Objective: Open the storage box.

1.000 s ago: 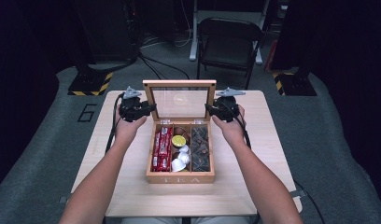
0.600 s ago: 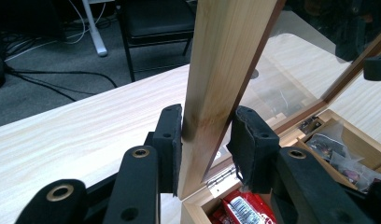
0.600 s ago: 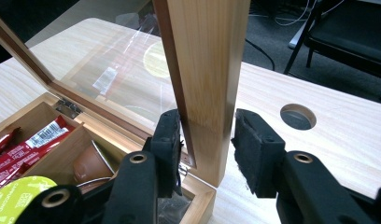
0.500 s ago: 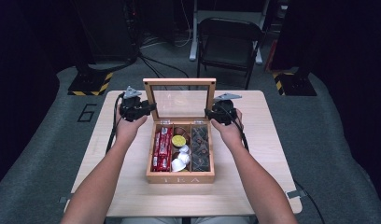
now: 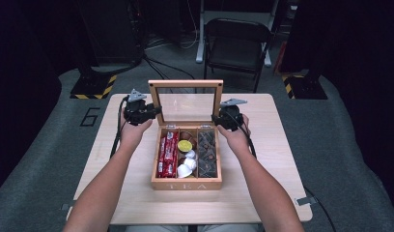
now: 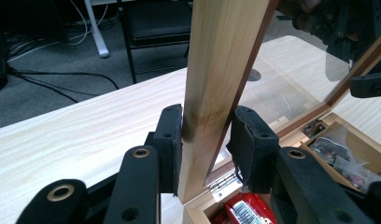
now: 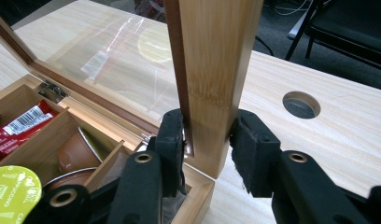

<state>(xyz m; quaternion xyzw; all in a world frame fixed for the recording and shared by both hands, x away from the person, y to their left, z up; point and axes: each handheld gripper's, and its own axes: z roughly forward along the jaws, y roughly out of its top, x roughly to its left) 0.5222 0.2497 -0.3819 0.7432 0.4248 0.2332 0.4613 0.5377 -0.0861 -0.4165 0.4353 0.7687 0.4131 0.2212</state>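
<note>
A wooden tea box stands mid-table with its glass lid raised upright. My left gripper is shut on the lid's left side rail, low down near the hinge, with a pad on each face. My right gripper holds the right side rail the same way; its jaws have just been closing with the rail between them, and the pads sit against the wood. Inside lie red packets, a yellow-green capsule, white cups and dark tea bags.
The light wooden table has a round cable hole just behind the lid's right side. A black folding chair stands beyond the far edge. Cables trail from both grippers over the table.
My right gripper has slid a little down the lid's right rail toward the hinge. The left gripper and the lid have kept their places.
</note>
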